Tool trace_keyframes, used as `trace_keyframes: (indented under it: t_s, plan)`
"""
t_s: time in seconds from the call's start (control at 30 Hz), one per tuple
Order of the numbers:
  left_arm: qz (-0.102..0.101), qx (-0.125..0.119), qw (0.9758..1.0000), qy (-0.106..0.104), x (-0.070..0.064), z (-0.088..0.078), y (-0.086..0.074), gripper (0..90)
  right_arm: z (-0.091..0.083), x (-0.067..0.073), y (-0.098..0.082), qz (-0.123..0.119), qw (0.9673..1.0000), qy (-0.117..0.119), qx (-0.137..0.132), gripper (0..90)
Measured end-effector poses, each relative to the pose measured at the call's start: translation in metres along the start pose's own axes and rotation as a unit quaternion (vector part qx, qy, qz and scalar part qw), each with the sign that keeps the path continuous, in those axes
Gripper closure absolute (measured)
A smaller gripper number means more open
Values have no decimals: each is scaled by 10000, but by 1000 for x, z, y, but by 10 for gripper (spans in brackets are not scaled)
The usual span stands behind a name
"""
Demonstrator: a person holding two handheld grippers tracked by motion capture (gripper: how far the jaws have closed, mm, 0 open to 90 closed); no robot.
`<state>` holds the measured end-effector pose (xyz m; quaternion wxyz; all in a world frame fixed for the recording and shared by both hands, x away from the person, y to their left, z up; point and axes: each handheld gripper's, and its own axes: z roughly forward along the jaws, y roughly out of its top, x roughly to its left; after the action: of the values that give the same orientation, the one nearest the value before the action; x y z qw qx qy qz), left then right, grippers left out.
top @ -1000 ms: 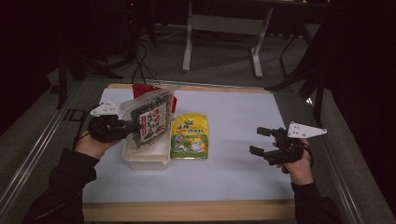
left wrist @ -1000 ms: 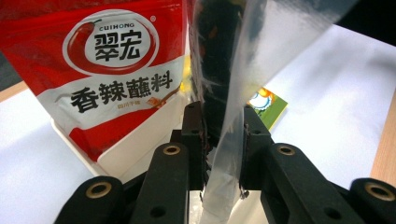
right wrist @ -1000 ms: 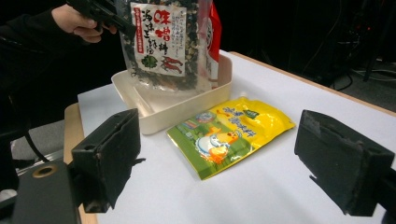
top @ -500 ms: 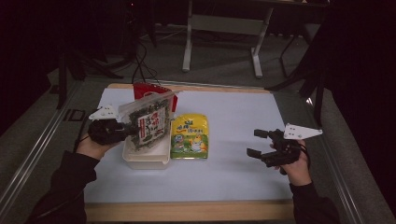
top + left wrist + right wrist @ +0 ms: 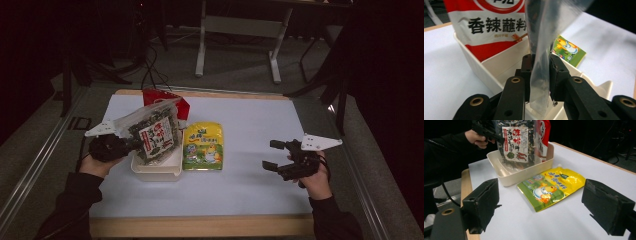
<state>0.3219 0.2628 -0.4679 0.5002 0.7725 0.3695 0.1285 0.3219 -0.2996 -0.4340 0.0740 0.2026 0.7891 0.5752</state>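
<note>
My left gripper (image 5: 131,144) (image 5: 540,67) is shut on the edge of a clear seaweed snack bag (image 5: 152,134) (image 5: 541,50) (image 5: 516,142), holding it upright over the cream plastic tub (image 5: 156,170) (image 5: 524,173) (image 5: 499,65). A red-and-white seasoning pouch (image 5: 165,97) (image 5: 486,25) (image 5: 543,135) stands in the tub's far end. To the right of the tub a yellow pouch with a duck picture (image 5: 203,146) (image 5: 551,186) (image 5: 569,50) lies flat on the white mat. At the right of the mat my right gripper (image 5: 274,154) (image 5: 544,207) is open and holds nothing, its jaws pointing toward the yellow pouch.
The white mat (image 5: 250,125) covers a wooden table (image 5: 200,225). Metal rails (image 5: 40,155) run along the table's left side. A grey stand (image 5: 240,30) and dark furniture sit on the floor beyond the far edge.
My left hand has lowered the seaweed bag toward the tub. The right gripper has stayed in place.
</note>
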Motion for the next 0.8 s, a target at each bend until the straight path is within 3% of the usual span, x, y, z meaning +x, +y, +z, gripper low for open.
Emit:
trace_keyframes:
  t_s: [0.2, 0.3, 0.5, 0.6, 0.8]
  plan:
    - [-73, 19, 10000, 41, 4, 0, 1, 768, 1, 0, -1, -7, 10000, -2, 42, 141]
    - [-45, -2, 9996, 272, 3, 0, 2, 736, 0, 0, -1, 0, 10000, 1, 36, 141]
    - [-25, -167, 9971, 737, 1, 0, 3, 578, -1, 0, -1, 11, 10000, -29, 52, 141]
    - [-52, -212, 9942, 1054, 0, 0, 3, 438, -2, 0, -1, 24, 10000, -31, 40, 141]
    - [-146, -301, 9910, 1298, -6, -3, 5, 286, -2, 0, -2, 40, 10000, -20, 48, 141]
